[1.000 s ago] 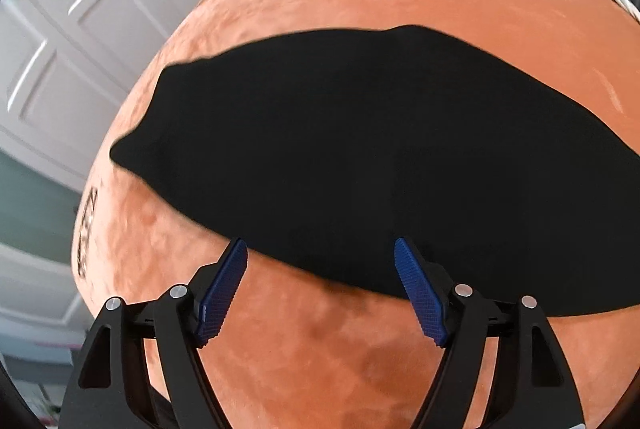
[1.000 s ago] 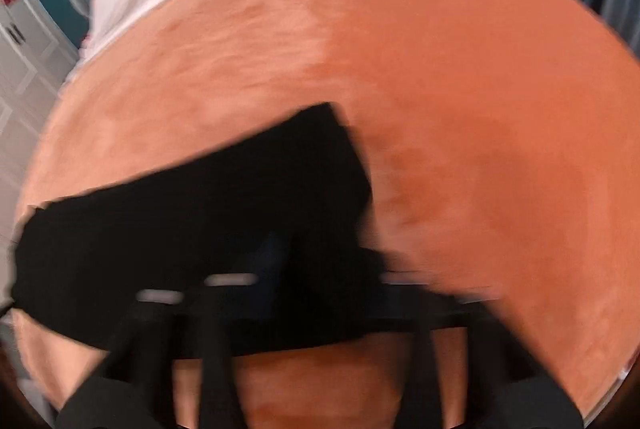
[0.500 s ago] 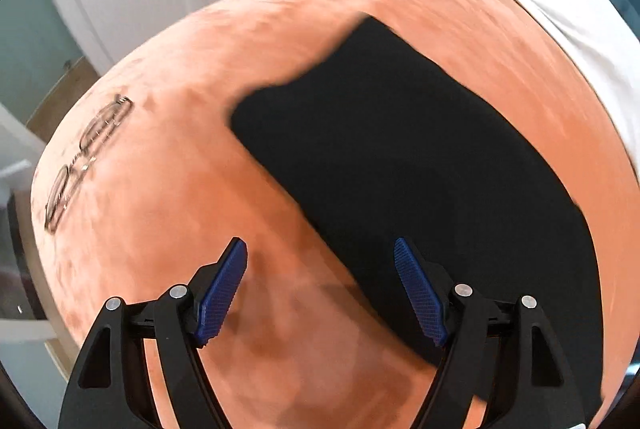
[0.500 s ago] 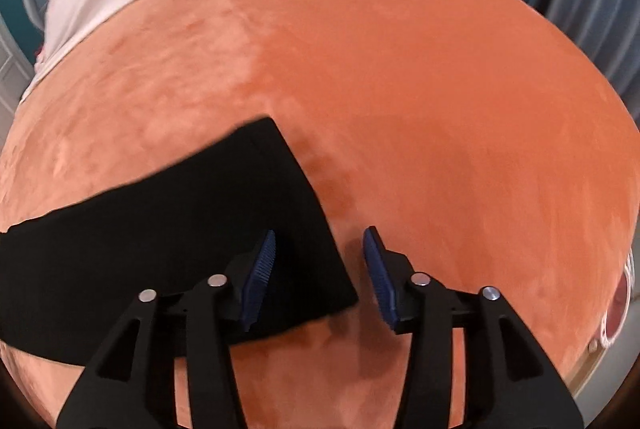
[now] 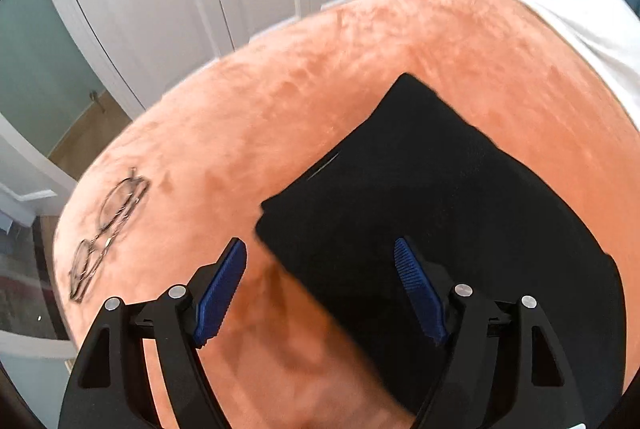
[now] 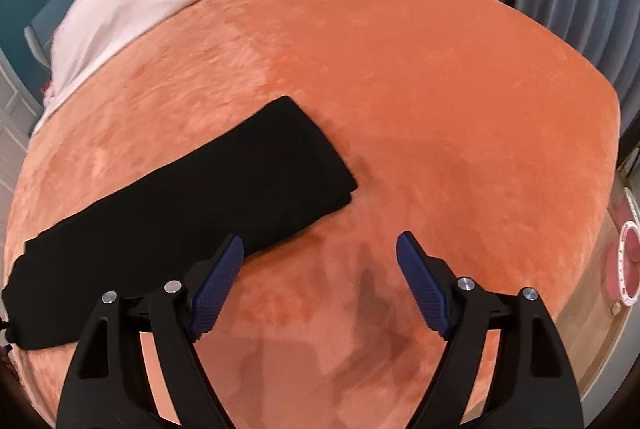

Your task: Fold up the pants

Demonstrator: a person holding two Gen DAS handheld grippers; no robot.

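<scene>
Jaws of the left gripper [image 5: 320,289] stand wide over the near end of the black pants [image 5: 432,197], gripping nothing. Right gripper [image 6: 320,285] jaws, just opened, hover empty above the orange blanket [image 6: 440,89] beside the folded strip's other end. Eyeglasses [image 5: 106,229] lie near the bed's edge.

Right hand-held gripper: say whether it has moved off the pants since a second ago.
Yes. The right hand-held gripper has drawn back off the black pants; its jaws have just been opening, with only the orange blanket between them.
</scene>
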